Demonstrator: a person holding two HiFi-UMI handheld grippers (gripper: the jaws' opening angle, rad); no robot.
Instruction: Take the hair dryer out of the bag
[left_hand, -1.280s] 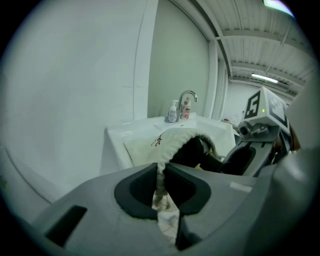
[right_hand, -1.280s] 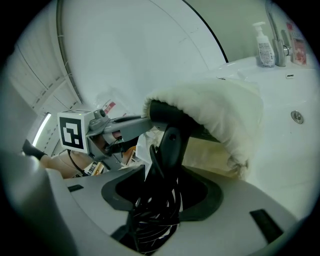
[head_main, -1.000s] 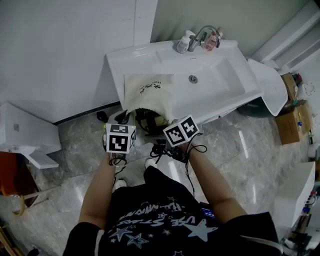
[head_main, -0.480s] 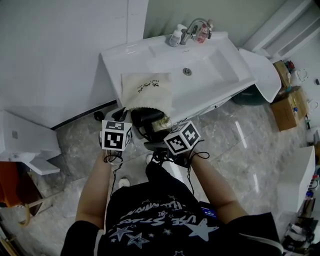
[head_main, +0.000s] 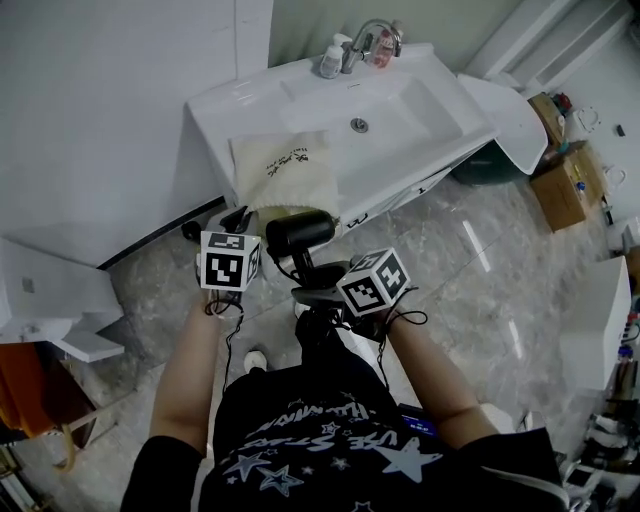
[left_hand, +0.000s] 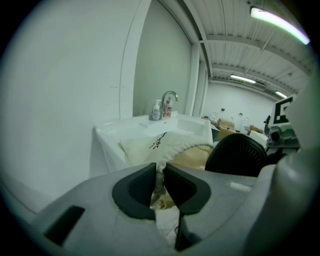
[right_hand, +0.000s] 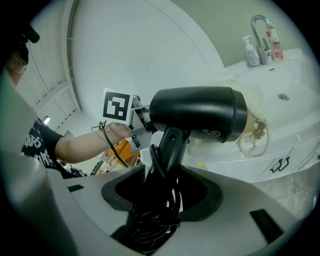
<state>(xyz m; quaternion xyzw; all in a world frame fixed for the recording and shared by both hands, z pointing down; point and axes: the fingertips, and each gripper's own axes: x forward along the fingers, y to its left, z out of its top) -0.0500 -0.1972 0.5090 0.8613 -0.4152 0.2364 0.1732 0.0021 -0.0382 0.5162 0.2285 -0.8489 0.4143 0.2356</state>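
Bathroom-fittings room, grey marbled floor (head_main: 480, 270), white washbasin (head_main: 212, 108) against a pale wall, faucet (head_main: 366, 38) and soap bottle (head_main: 330, 62) at its back edge, cardboard boxes (head_main: 560, 190) off to the right.

Item 1: bag (head_main: 285, 170). Cream cloth with a drawstring, lying flat on the washbasin's left ledge, mouth hanging over the front edge toward the person. Dark script print on the upper face, too small to read.

Item 2: hair dryer (head_main: 298, 232). Black, with its barrel lying crosswise and about level just in front of the bag's mouth. Its handle points down and back to the person, with the cord wound round it. Small white print and round symbols on the barrel cannot be read. Whether the front end is fully clear of the mouth cannot be told.

Item 3: left tool (left_hand: 156, 176). Jaws nearly together, pinching the cloth at the bag's mouth.

Item 4: right tool (right_hand: 165, 186). Jaws fairly wide, clamped on the dryer's handle and cord bundle.

Governing relation, as judged: the bag lies beyond the dryer, away from the person. The right hand holds the dryer and the left anchors the bag, so drawing the dryer back toward the person would part them.
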